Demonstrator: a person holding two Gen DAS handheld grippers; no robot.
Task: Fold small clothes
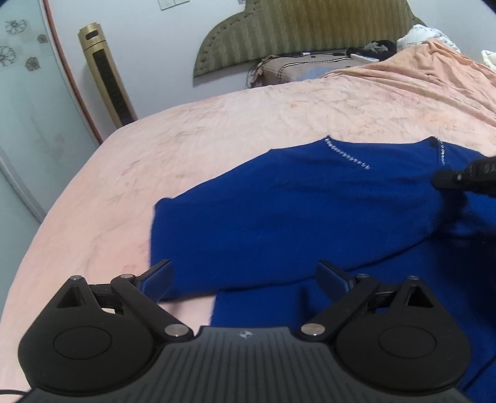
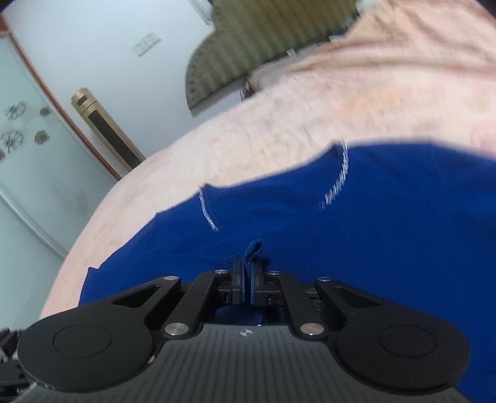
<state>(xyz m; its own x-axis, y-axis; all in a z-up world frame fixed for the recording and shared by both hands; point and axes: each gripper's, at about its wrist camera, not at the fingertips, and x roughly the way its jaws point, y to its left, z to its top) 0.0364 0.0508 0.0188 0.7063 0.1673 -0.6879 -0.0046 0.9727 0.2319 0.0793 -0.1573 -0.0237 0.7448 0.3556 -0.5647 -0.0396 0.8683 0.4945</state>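
Observation:
A royal-blue garment (image 1: 294,210) with lines of small rhinestones (image 1: 347,156) lies spread on a pink bed sheet (image 1: 217,124). My left gripper (image 1: 243,268) stands open just above the garment's near edge, with only flat blue cloth under the gap between its fingers. At the right edge of the left wrist view, the black tip of my right gripper (image 1: 465,178) rests on the garment. In the right wrist view, my right gripper (image 2: 247,263) is shut on a raised pinch of the blue garment (image 2: 372,232), and a tuft of cloth sticks out past its pads.
The bed's rounded edge drops off at the left. Beyond it stand a gold tower fan (image 1: 107,74) and a frosted glass door (image 1: 24,108). A green headboard (image 1: 294,28), a pillow (image 1: 294,69) and loose clutter (image 1: 375,46) lie at the far end.

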